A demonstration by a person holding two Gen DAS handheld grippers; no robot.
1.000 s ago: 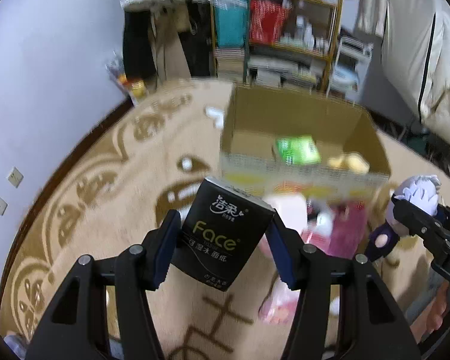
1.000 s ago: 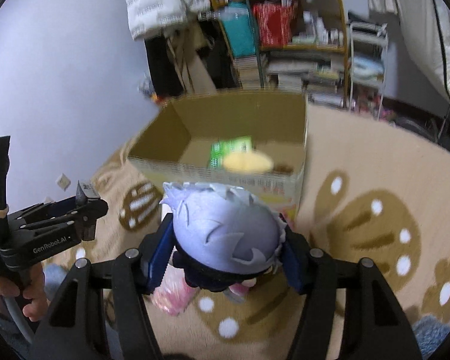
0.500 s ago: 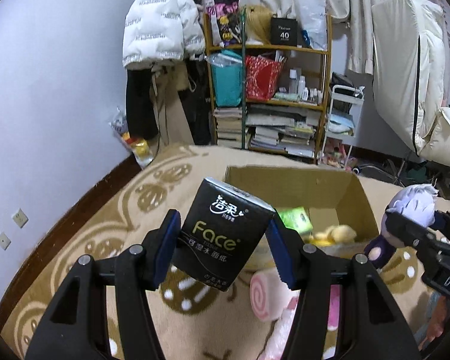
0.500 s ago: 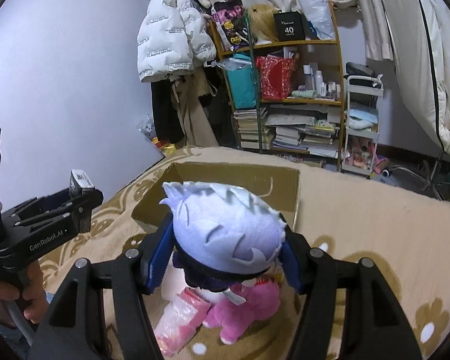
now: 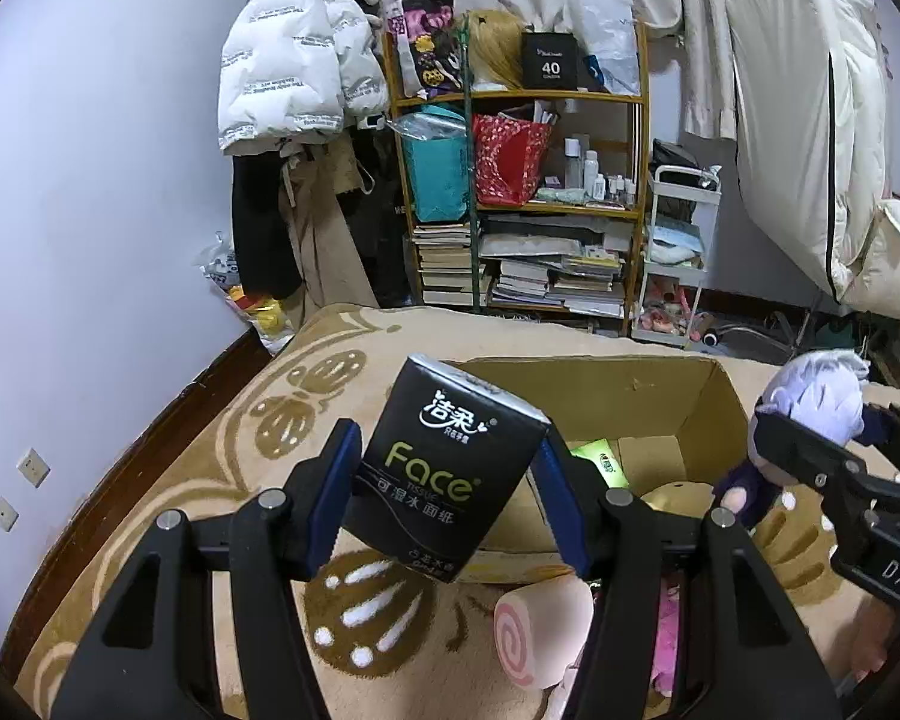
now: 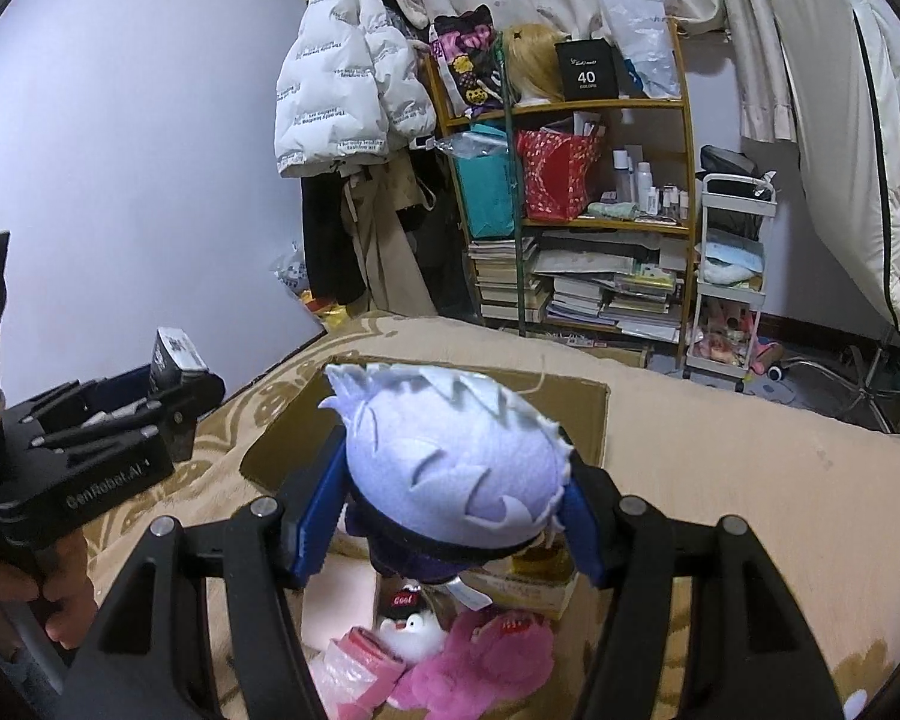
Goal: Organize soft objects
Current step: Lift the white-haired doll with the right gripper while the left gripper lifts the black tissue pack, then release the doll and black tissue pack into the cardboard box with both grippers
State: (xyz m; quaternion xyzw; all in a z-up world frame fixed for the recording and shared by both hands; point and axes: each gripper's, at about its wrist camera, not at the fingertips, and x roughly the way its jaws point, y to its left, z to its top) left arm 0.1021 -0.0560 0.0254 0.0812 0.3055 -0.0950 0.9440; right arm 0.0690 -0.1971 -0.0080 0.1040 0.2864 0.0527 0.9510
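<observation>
My left gripper (image 5: pixel 447 498) is shut on a black tissue pack (image 5: pixel 447 471), tilted, held up in front of an open cardboard box (image 5: pixel 705 414). A green pack (image 5: pixel 600 462) and a yellow soft thing (image 5: pixel 672 498) lie in the box. My right gripper (image 6: pixel 450 516) is shut on a plush doll (image 6: pixel 456 468) with pale lilac hair; the left wrist view shows the plush doll (image 5: pixel 810 396) at the right, above the box's right side. Below, on the patterned rug (image 5: pixel 210 480), lie a pink swirl plush (image 5: pixel 540 624), a pink plush (image 6: pixel 486 666) and a small penguin plush (image 6: pixel 411 630).
A crowded shelf (image 5: pixel 534 198) with books and bags stands at the back, with a white trolley (image 5: pixel 678 258) to its right. A white jacket (image 5: pixel 294 48) hangs at the left of the shelf. A person's hand (image 6: pixel 60 588) holds the left gripper's handle.
Both grippers have risen and tipped upward with their loads. The box now sits lower in both views, and the shelf and back wall fill the upper half.
</observation>
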